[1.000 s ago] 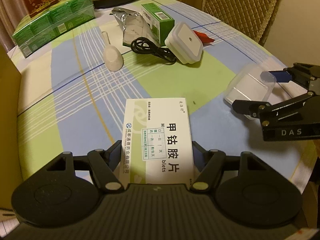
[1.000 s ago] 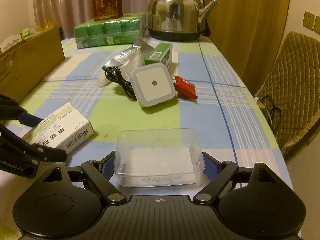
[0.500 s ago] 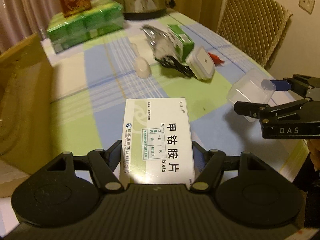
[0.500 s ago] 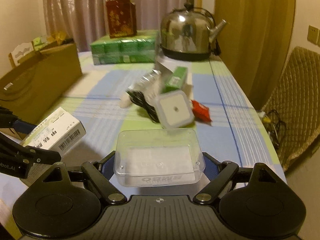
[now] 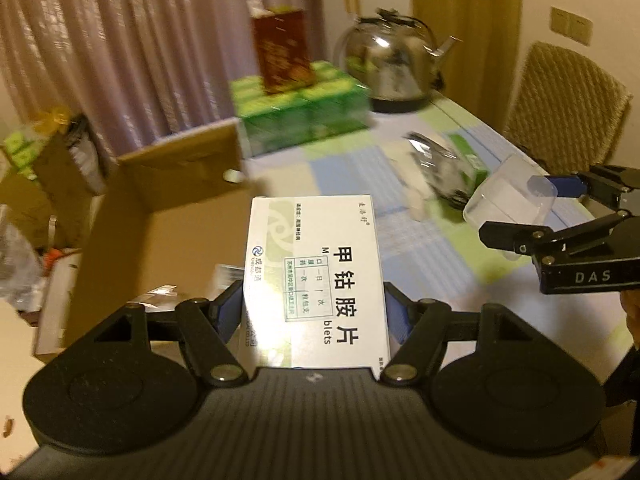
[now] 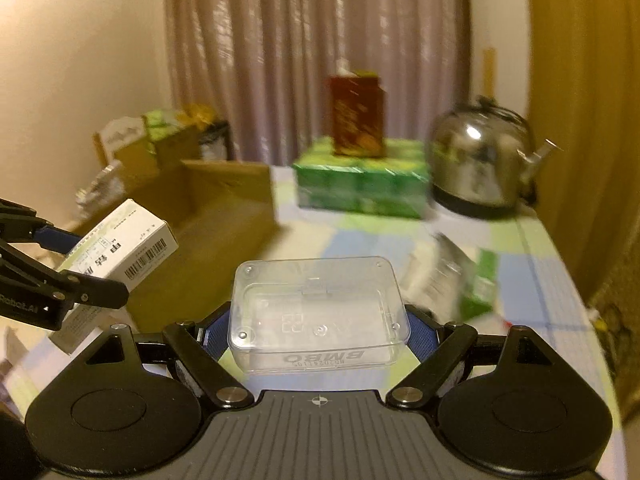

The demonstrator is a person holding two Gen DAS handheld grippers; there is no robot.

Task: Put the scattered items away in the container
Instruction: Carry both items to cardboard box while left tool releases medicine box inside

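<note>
My left gripper [image 5: 314, 312] is shut on a white medicine box [image 5: 316, 272] with Chinese print and holds it in the air, near the open cardboard box [image 5: 172, 208] at the table's left side. That medicine box also shows in the right wrist view [image 6: 120, 240]. My right gripper [image 6: 318, 328] is shut on a clear plastic case [image 6: 316, 308], lifted above the table; the case also shows in the left wrist view [image 5: 508, 196]. The cardboard box [image 6: 216, 216] lies ahead and to the left of the right gripper.
On the checked tablecloth [image 5: 420, 240] lie a green carton [image 6: 480, 288], a silver foil pouch [image 5: 432, 152] and a white scoop, all blurred. A green wrapped pack [image 6: 360, 184] with a red box on top and a steel kettle [image 6: 480, 168] stand at the far end. A wicker chair [image 5: 568, 108] stands on the right.
Both grippers have risen from the table with their loads and tilted up. The left one has swung left toward the cardboard box.
</note>
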